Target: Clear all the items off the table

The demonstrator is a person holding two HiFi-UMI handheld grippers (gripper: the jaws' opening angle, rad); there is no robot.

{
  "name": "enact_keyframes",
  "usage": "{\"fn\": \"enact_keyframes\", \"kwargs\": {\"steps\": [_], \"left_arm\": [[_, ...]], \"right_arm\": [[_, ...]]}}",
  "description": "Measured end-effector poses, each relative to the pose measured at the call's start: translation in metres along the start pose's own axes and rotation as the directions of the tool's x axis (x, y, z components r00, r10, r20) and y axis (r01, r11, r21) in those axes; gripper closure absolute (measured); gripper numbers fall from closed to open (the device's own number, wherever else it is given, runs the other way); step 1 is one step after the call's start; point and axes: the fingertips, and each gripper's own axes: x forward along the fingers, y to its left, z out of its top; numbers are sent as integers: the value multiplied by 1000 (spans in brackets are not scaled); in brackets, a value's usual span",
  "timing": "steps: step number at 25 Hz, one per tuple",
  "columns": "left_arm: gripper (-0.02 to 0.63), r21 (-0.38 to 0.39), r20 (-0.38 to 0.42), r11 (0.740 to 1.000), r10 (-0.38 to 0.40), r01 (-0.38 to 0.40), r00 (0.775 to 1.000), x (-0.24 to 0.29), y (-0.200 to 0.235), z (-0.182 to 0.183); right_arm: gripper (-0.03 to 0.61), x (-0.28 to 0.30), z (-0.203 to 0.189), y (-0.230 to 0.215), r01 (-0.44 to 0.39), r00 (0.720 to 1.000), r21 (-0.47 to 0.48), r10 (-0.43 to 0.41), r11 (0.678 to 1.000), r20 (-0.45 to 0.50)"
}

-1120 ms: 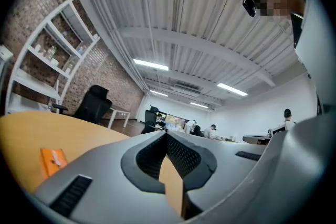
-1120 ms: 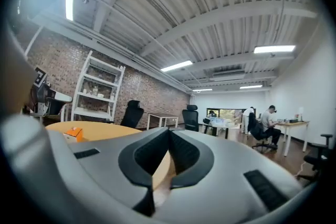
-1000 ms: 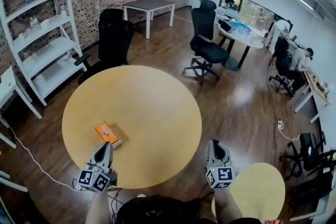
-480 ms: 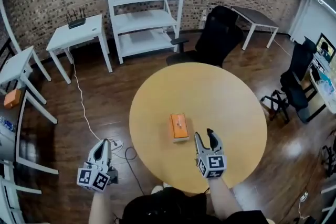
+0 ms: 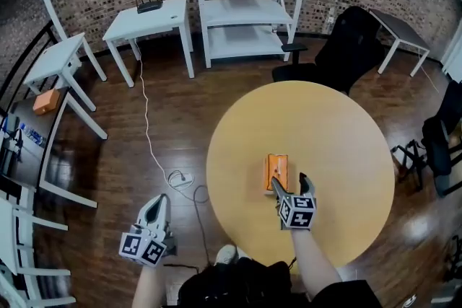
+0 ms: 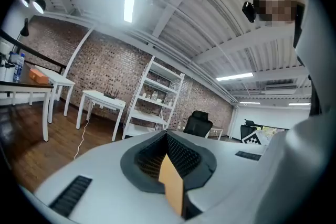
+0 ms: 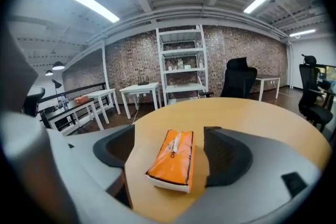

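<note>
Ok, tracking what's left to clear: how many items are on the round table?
1: an orange tissue pack, left of centre on the table, just ahead of the right gripper. Nothing seems hidden.

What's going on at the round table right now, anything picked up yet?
Not yet. A person is working with a gripper in each hand. The right gripper is over the round table; its jaws have just been opening and now stand either side of the orange tissue pack, which lies flat, not gripped. The left gripper, jaws together, is off the table's edge, over the floor.
</note>
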Motion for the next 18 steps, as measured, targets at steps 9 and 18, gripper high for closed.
{"fn": "enact_keyframes", "kwargs": {"steps": [9, 18], "left_arm": [[623, -11, -153, 999, 31, -33, 988, 20, 10, -44], [623, -63, -243, 994, 72, -90, 967, 1, 6, -77]], "right_arm": [[91, 61, -44, -8, 24, 976, 10, -21, 1000, -216], [28, 91, -93, -8, 52, 905, -6, -50, 999, -422]]}}
